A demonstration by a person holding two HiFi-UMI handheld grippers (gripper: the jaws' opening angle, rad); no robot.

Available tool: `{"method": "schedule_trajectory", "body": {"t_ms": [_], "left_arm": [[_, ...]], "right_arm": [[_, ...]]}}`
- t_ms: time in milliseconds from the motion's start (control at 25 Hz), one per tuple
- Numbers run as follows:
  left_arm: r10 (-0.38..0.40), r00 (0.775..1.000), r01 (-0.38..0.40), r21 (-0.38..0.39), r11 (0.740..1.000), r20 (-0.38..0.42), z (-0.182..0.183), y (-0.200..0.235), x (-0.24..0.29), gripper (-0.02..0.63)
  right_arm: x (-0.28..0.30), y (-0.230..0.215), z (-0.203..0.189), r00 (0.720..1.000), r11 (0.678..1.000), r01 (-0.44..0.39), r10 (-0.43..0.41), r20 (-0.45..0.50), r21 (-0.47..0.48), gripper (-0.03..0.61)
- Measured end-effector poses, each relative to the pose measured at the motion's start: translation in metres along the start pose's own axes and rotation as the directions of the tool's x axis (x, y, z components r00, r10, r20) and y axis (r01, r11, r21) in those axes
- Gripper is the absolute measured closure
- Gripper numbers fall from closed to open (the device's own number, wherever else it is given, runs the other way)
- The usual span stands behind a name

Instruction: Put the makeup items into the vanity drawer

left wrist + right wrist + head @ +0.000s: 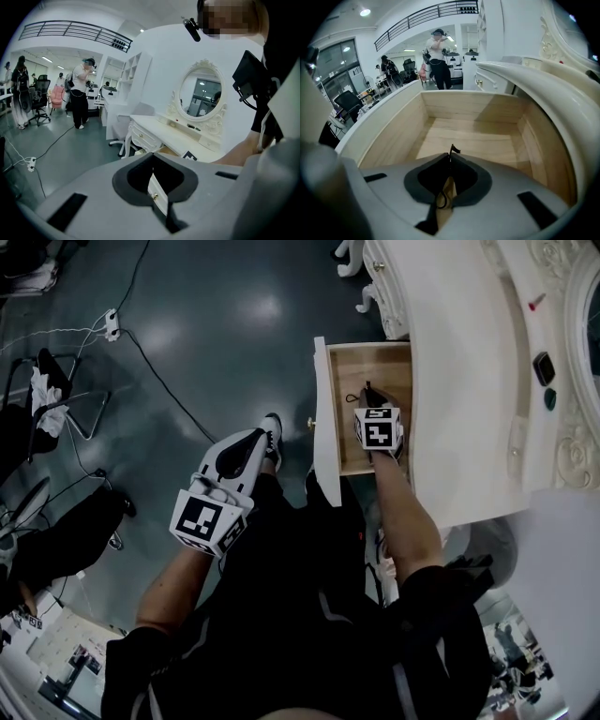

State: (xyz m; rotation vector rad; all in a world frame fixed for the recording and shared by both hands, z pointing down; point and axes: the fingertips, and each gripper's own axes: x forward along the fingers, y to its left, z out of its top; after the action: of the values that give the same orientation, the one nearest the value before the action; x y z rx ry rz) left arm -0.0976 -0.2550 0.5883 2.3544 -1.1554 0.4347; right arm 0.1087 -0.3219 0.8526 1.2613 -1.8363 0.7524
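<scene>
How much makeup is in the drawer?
Done: the pale wooden drawer is open, its floor looks bare. In hand: the right hand-held gripper, in the drawer, is shut on a thin black looped item. Left: a black square case and a small teal piece wait on the white vanity top.

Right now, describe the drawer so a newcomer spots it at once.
Find the white vanity with the oval mirror. One drawer stands pulled out from it, pale bare wood inside, gold knob on its white front. The drawers beside it are shut; only this one is open, the right gripper holding a thin black item inside.
</scene>
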Motion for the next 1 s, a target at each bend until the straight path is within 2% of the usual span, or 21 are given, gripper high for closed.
{"method": "schedule_trajectory", "body": {"t_ms": [200, 240, 320, 480, 680, 880, 1000], "left_arm": [[-0.003, 1.000, 0.003, -0.002, 1.000, 0.002, 0.001, 0.001, -0.003, 0.610], [-0.003, 1.000, 0.003, 0.000, 1.000, 0.003, 0.001, 0.002, -0.003, 0.610], [-0.004, 1.000, 0.003, 0.005, 1.000, 0.007, 0.001, 0.003, -0.003, 0.609], [-0.051, 0.999, 0.050, 0.012, 0.999, 0.012, 0.010, -0.004, -0.006, 0.609], [-0.117, 0.991, 0.115, 0.044, 0.992, 0.057, 0.042, -0.015, -0.007, 0.610], [-0.192, 0.979, 0.184, 0.101, 0.978, 0.072, 0.072, -0.023, -0.013, 0.609], [-0.217, 0.972, 0.207, 0.109, 0.972, 0.088, 0.087, -0.024, -0.017, 0.609]], "right_arm": [[0.001, 0.002, 0.001, 1.000, 1.000, 0.008, -0.008, -0.003, -0.010, 0.552], [0.001, 0.002, 0.002, 1.000, 1.000, 0.012, -0.012, -0.005, -0.012, 0.538], [-0.003, 0.002, 0.008, 1.000, 1.000, 0.015, -0.015, -0.005, -0.017, 0.455], [-0.026, 0.014, 0.024, 1.000, 1.000, 0.005, -0.005, 0.017, -0.028, 0.456], [-0.067, 0.016, 0.052, 0.996, 0.999, 0.019, -0.015, 0.088, -0.044, 0.457], [-0.119, 0.010, 0.079, 0.985, 0.998, 0.061, -0.060, 0.159, -0.001, 0.462], [-0.156, 0.011, 0.102, 0.973, 0.998, 0.066, -0.065, 0.220, 0.001, 0.466]]}}
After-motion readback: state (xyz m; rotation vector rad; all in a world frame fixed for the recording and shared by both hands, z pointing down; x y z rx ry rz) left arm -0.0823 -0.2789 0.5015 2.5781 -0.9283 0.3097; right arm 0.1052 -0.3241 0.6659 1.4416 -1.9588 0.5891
